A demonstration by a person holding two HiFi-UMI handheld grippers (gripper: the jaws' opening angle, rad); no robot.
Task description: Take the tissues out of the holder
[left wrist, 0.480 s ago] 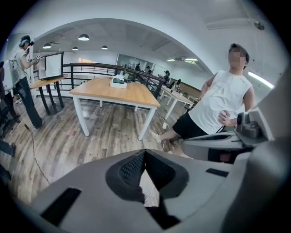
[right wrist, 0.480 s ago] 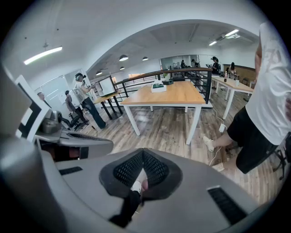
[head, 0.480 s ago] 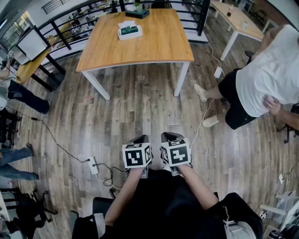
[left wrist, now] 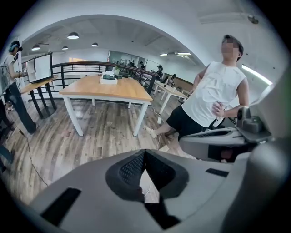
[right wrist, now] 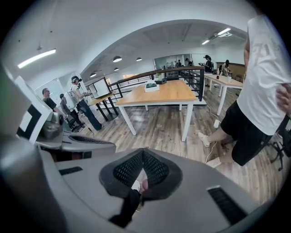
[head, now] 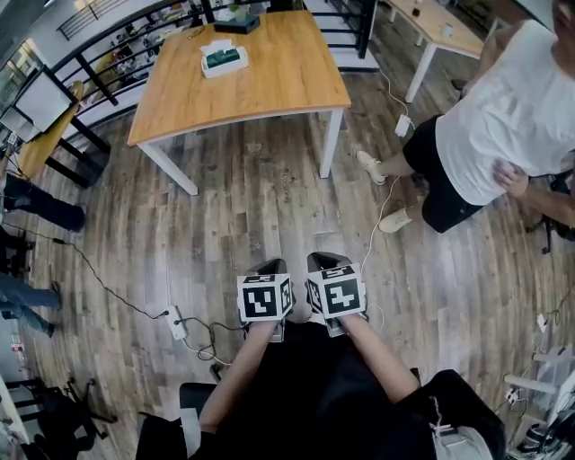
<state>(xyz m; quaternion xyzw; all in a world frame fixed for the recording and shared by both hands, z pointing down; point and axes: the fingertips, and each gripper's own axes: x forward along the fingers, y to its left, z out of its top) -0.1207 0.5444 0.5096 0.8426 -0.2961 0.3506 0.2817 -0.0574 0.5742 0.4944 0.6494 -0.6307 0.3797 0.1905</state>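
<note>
The holder (head: pixel 223 59) stands on the table (head: pixel 269 81), far ahead of both claws; its print is too small to read. The left claw (head: pixel 268 267) and right claw (head: pixel 325 260) are clenched on nothing, side by side above the floor (head: pixel 252 207). A person (head: pixel 503 117) stands ahead to the right, a power strip (head: pixel 179 325) lies to the left

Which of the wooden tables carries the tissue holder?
The big table straight ahead, in the middle of the head view; the tissue holder sits near its far end. The other tables stand off to either side.
</note>
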